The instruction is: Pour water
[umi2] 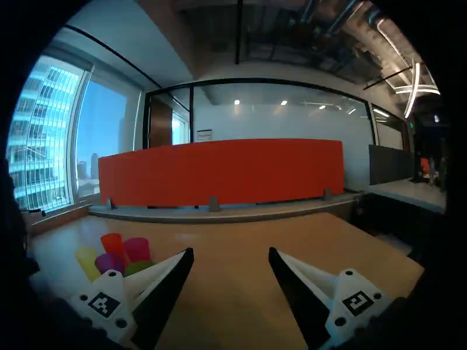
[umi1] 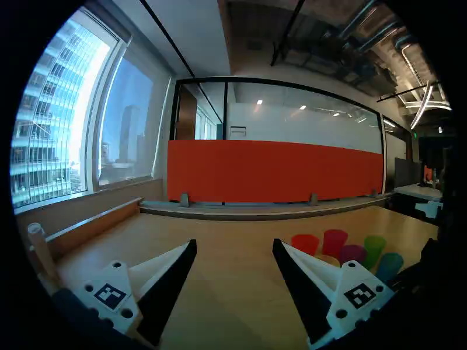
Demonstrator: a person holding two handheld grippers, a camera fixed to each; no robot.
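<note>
Presently the cups (umi1: pixel 334 240) stand upright, mouths up, bases hidden behind a finger (umi1: pixel 344 291). Left gripper (umi1: pixel 234 242) and right gripper (umi2: pixel 230 251) gape, empty.

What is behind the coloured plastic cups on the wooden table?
Behind the cups: bare table, then a long orange partition panel. Gripper fingers cover some cup bases.

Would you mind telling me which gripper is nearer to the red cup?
Left, probably, though narrowly. The red cup stands just ahead-right of the left gripper; from the right gripper it sits farther off to the left.
</note>
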